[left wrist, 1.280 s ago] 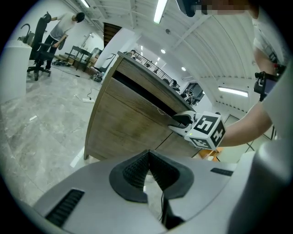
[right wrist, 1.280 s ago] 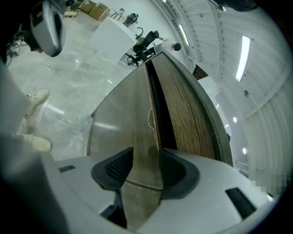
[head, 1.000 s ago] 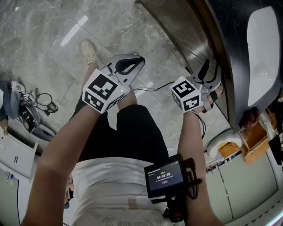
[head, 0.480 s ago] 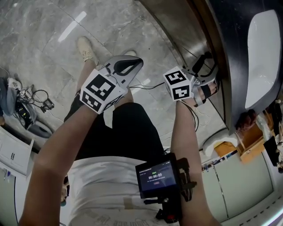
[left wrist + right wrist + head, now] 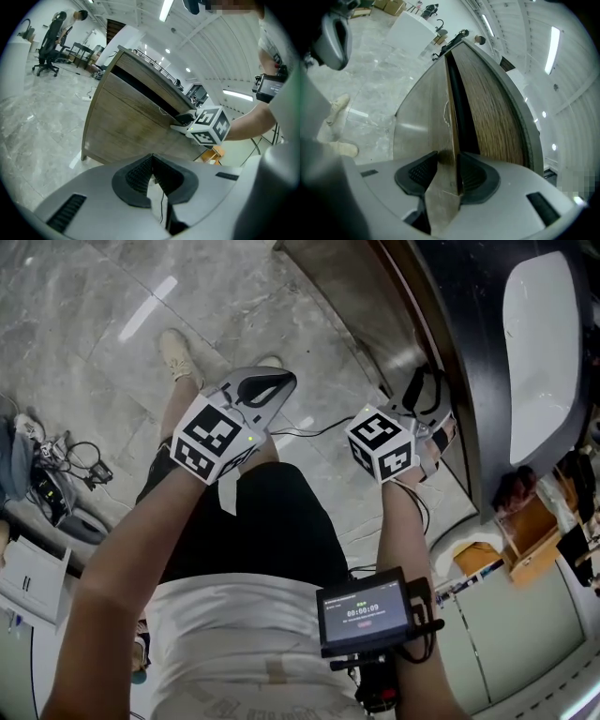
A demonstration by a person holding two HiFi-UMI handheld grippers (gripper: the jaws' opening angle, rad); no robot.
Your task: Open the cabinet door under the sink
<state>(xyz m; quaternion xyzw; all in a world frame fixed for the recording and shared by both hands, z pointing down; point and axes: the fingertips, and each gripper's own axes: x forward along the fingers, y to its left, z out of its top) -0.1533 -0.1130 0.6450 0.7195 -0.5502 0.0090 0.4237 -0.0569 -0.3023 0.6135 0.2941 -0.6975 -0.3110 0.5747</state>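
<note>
Grey marble floor (image 5: 84, 296) spreads under the person, who stands before a wood-grain cabinet. Nearest, a small screen (image 5: 364, 613) is strapped by the right forearm. The left gripper (image 5: 152, 164) hangs over the floor with its jaws pressed together and nothing between them. The right gripper (image 5: 451, 168) has just been closing and now clamps the edge of the cabinet door (image 5: 426, 117), which stands slightly ajar. Above lie the dark counter (image 5: 469, 296) and white sink (image 5: 539, 343).
</note>
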